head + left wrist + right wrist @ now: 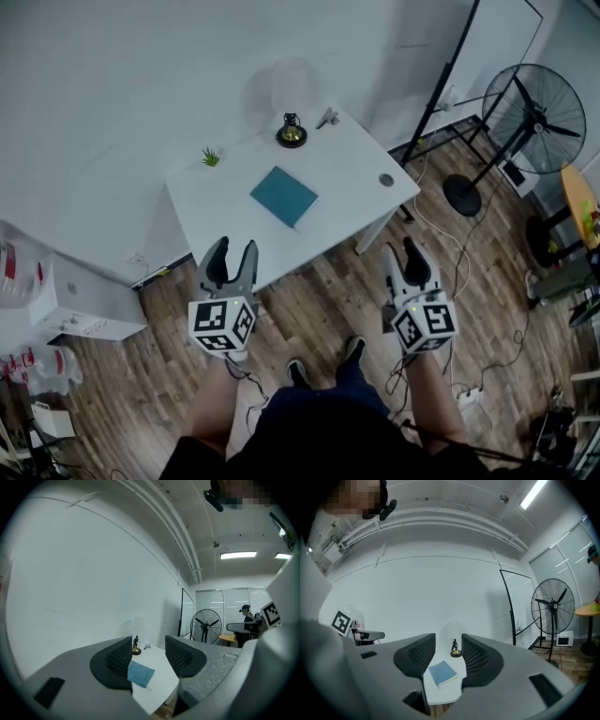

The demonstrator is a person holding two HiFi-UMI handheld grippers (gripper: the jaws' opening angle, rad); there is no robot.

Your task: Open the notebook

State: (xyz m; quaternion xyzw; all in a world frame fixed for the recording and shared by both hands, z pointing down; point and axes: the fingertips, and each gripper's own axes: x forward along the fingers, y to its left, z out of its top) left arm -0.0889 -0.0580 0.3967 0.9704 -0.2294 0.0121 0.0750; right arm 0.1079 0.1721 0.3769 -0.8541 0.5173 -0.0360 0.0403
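A closed teal notebook (284,196) lies flat near the middle of the white table (347,164). Both grippers hang in front of the table's near edge, well short of the notebook and over the wooden floor. My left gripper (234,251) is open with nothing between its jaws; in the left gripper view the notebook (140,674) shows far off through the gap of the gripper (149,656). My right gripper (403,251) is also open and empty. In the right gripper view the notebook (443,672) lies ahead between the jaws of the gripper (448,653).
A brass ornament (292,133) and a small green plant (211,157) stand at the table's far side, and a round grommet (386,179) sits near its right corner. A standing fan (534,108), cables and a power strip (469,398) are at the right. White boxes (84,300) stand at the left.
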